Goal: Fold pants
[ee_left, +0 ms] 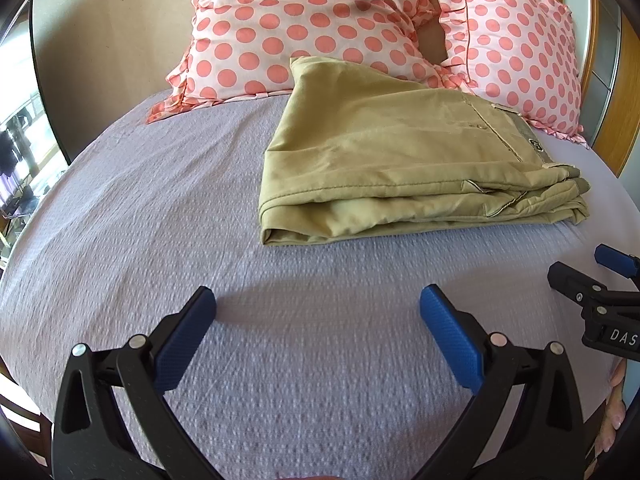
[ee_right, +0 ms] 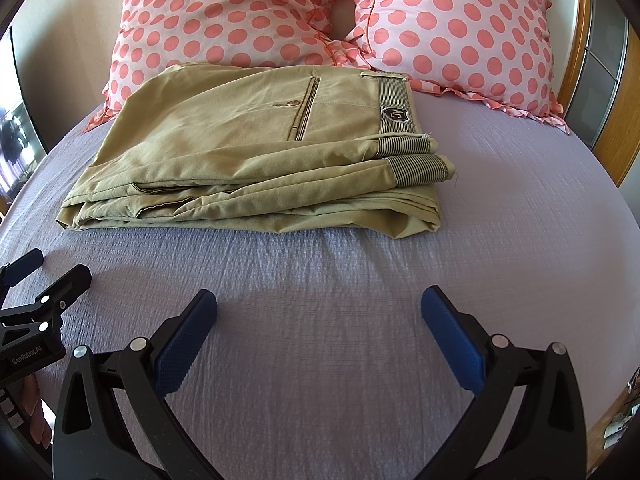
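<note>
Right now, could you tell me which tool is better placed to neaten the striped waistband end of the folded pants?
Right, probably: the striped waistband lies nearer the right tool; both are open.

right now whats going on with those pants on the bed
A person holding a two-finger gripper in each hand is folding khaki pants on a lavender bedspread. The pants already lie folded into a compact stack in front of two polka-dot pillows, striped waistband on the right side. The left gripper and the right gripper are both open and empty, hovering over the bedspread short of the pants, touching nothing. The fold looks essentially done.
</note>
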`<state>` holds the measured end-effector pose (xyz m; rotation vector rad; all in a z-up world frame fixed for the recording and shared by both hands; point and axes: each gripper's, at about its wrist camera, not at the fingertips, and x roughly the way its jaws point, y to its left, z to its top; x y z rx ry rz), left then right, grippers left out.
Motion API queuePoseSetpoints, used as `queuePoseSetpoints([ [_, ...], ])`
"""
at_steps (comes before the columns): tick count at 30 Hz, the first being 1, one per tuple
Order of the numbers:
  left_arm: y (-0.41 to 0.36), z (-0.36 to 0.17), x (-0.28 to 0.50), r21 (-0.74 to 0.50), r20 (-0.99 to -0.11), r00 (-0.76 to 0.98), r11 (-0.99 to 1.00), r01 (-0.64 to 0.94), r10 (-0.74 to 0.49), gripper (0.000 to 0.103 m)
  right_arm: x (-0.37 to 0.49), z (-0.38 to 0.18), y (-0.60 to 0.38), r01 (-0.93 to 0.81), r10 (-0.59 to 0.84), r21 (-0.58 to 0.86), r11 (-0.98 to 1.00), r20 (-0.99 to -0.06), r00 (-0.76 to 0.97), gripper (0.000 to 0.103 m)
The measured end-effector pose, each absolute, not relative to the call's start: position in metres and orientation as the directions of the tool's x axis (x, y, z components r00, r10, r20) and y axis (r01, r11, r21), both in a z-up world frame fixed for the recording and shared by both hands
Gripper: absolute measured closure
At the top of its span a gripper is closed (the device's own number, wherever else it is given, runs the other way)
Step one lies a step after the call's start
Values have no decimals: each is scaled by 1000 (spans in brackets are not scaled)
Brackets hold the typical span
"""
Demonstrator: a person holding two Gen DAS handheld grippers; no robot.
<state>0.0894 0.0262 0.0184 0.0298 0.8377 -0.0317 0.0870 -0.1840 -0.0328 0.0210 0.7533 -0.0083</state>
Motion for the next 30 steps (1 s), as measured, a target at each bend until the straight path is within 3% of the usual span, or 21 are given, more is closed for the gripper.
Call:
queuePoseSetpoints([
  [30,27,17,91,16,-736,677,999,34,-12,2,88,-33,-183,18,-2,17,1000,-684,730,1],
])
